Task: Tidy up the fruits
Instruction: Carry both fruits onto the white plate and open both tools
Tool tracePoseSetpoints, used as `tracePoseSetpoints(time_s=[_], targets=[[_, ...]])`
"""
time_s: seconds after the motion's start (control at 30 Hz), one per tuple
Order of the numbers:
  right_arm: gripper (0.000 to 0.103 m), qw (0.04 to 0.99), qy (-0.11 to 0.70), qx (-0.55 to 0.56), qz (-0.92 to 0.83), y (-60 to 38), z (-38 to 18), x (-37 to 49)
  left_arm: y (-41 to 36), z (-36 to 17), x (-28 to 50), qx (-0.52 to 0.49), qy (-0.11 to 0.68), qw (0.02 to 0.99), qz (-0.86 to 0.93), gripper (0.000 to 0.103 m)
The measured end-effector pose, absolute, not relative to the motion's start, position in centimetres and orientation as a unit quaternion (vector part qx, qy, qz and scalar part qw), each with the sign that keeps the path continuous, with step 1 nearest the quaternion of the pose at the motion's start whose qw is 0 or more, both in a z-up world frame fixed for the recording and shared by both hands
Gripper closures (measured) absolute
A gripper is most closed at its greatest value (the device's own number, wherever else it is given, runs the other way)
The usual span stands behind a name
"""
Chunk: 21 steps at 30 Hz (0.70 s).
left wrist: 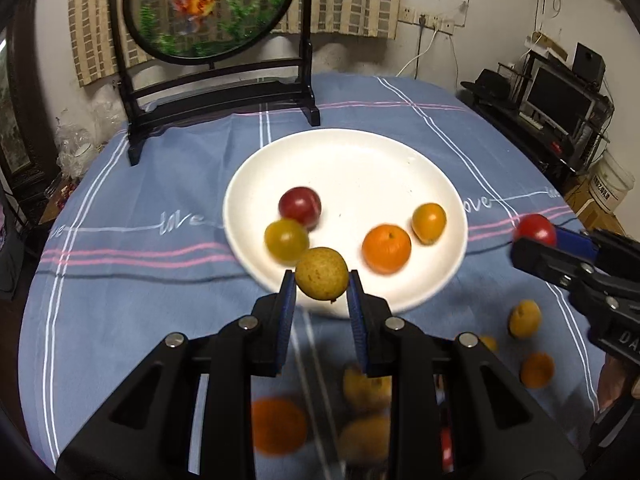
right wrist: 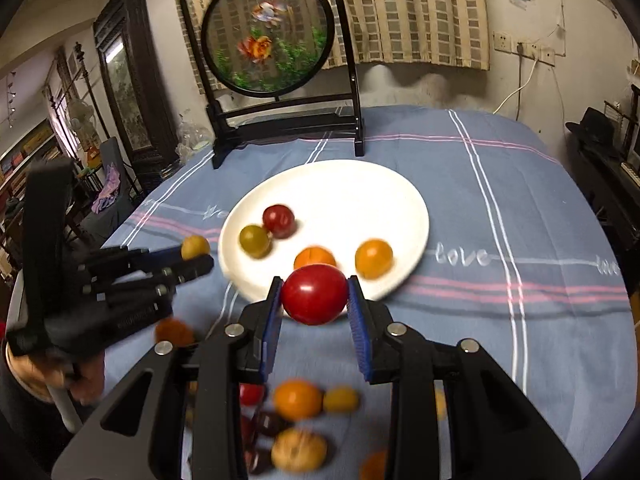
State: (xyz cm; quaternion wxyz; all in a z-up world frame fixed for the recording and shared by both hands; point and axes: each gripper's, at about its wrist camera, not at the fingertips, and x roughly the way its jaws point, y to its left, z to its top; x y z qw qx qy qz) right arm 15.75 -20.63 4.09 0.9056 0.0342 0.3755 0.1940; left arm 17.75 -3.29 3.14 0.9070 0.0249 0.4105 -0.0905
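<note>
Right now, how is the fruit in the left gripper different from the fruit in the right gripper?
The yellow fruit in the left gripper is dull and speckled; the red fruit in the right gripper is smooth and shiny. Both are round, clamped between blue pads, and held near the white plate.

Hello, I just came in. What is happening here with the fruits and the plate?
A person is sorting fruit with a hand-held gripper in each hand. The left gripper holds a yellow fruit between its fingers, at the near edge of the white plate. The right gripper holds a red fruit, also near the plate's front edge. Four fruits already lie on the plate: one dark red, one greenish, two orange. More fruit waits on the blue tablecloth nearer the person.
</note>
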Motion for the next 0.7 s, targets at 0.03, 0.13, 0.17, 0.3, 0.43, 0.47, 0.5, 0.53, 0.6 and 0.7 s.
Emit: tracePoseSetpoints(time_s=[0.03,0.13,0.17,0.3,0.43,0.47,0.5,0.53,0.6,0.7], targets=[[0.071,0.903,0.381,0.038,0.194,-20.4,3.8,16.7,-3.5,2.9,18.3,0.025,0.414,0.905,-0.091,0.077],[0.071,0.897,0.4,0.041,0.185,-19.7,2.7,19.6,-4.1,1.7,20.5,0.017,0.435,0.895,-0.096,0.077],[0.071,0.895,0.405,0.04,0.181,-19.5,2.4,20.4,-4.3,1.1,21.1,0.014,0.443,0.891,-0.097,0.077],[0.071,0.888,0.424,0.039,0.175,-18.6,1.1,23.2,-4.5,0.1,22.9,0.011,0.452,0.888,-0.089,0.077],[0.068,0.879,0.44,0.059,0.174,-18.3,-0.2,25.2,-4.1,-0.7,23.9,0.006,0.46,0.884,-0.079,0.077],[0.064,0.878,0.444,0.067,0.167,-18.3,-0.4,25.5,-3.8,-0.7,24.1,-0.002,0.461,0.884,-0.078,0.075],[0.057,0.879,0.444,0.073,0.16,-18.5,-0.5,25.6,-3.6,-0.6,24.1,-0.009,0.459,0.885,-0.083,0.069],[0.051,0.881,0.439,0.082,0.155,-18.7,-0.4,25.5,-3.6,-0.5,24.2,-0.011,0.459,0.885,-0.083,0.064],[0.042,0.886,0.424,0.091,0.16,-19.1,0.1,24.6,-3.4,-0.1,23.8,-0.004,0.448,0.891,-0.07,0.044],[0.04,0.891,0.414,0.086,0.166,-19.5,0.8,23.4,-3.2,0.5,22.8,0.014,0.435,0.898,-0.067,0.043]])
